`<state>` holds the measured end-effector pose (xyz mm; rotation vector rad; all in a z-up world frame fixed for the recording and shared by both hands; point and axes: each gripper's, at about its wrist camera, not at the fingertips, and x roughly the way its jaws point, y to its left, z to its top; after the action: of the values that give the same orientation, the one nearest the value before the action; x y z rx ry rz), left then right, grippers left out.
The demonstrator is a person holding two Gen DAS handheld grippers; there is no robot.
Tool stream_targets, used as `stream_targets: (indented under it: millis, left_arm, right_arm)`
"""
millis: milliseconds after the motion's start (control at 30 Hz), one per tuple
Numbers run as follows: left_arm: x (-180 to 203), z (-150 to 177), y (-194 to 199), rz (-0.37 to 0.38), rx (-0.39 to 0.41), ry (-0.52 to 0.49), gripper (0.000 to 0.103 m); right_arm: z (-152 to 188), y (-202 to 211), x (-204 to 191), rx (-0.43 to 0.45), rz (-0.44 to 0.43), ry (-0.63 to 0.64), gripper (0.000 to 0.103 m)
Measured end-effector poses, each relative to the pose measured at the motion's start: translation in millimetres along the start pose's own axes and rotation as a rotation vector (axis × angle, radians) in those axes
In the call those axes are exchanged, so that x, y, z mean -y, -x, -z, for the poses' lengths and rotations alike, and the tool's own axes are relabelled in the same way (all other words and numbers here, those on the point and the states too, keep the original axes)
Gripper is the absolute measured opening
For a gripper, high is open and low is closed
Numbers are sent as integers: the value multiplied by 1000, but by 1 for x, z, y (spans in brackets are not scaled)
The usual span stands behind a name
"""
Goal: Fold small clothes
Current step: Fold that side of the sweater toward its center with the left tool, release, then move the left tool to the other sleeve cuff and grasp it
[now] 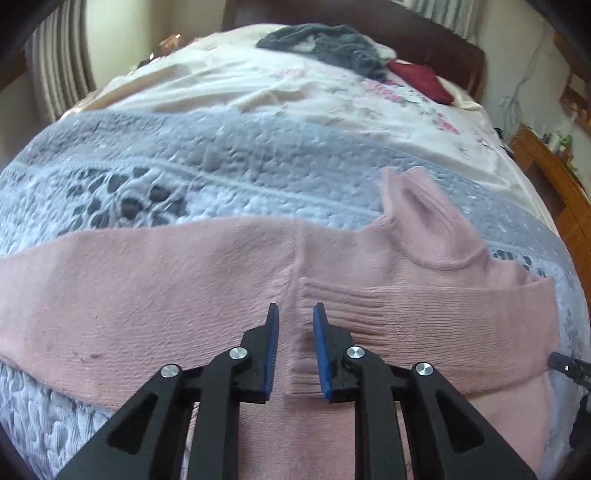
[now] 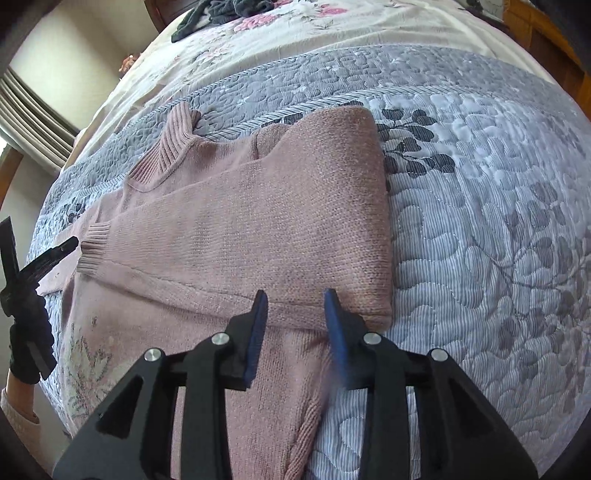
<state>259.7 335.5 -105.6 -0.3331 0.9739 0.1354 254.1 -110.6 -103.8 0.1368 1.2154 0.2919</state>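
We see a bed (image 1: 221,155) under a grey-blue quilted bedspread (image 2: 480,221), and on the bedspread lies a pink knit sweater (image 2: 258,206), its sleeves folded across its body and its ribbed collar (image 2: 166,147) pointing toward the headboard. Our left hand-held gripper (image 1: 295,314) sits over a ribbed cuff (image 1: 351,310) on the sweater, jaws parted with the cuff's edge between them. Our right hand-held gripper (image 2: 295,299) stands released at the sweater's folded corner.

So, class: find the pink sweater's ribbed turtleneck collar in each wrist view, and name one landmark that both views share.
Left wrist: the collar stands right of centre, above the gripper.
Right wrist: the collar lies upper left, at the sweater's far edge.
Shared landmark: the dark grey garment far up the bed.
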Motion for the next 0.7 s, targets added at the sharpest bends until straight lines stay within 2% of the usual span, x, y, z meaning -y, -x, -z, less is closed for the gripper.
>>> stream_targets:
  millis: [33,100,167,267,333,433,533,600,700]
  left_arm:
    - [-4,1,5,27,8,36,19]
    - [2,1,14,74,26,36,23]
    - [25,2,20,110,36,-30,30]
    - [59,4,14,162,4,-112,39]
    - [70,7,-3,155,-51,-127,39]
    - [64,16,-40,97,-164,-101,39]
    - [62,22,-46,105,-150,-109,39]
    - [64,23,-46,108,-154,-122,43]
    - [65,22,-43,99,-160,-117,44]
  right_arm:
    - [-1,3,-2,6,-7,3,34]
    - [-3,11,-7,22,-33,4,34]
    - [-6,15,-12,25,-64,1,34]
    - [-9,10,-18,6,-76,4,34]
    - [-8,-1,-19,-18,-46,3,34]
    - [-4,-23,-8,-67,-53,-45,33]
    - [-2,-30,1,-65,-94,-85,33]
    - [-3,-31,5,-70,-112,-100,33]
    - [-4,-30,2,-81,-98,-87,33]
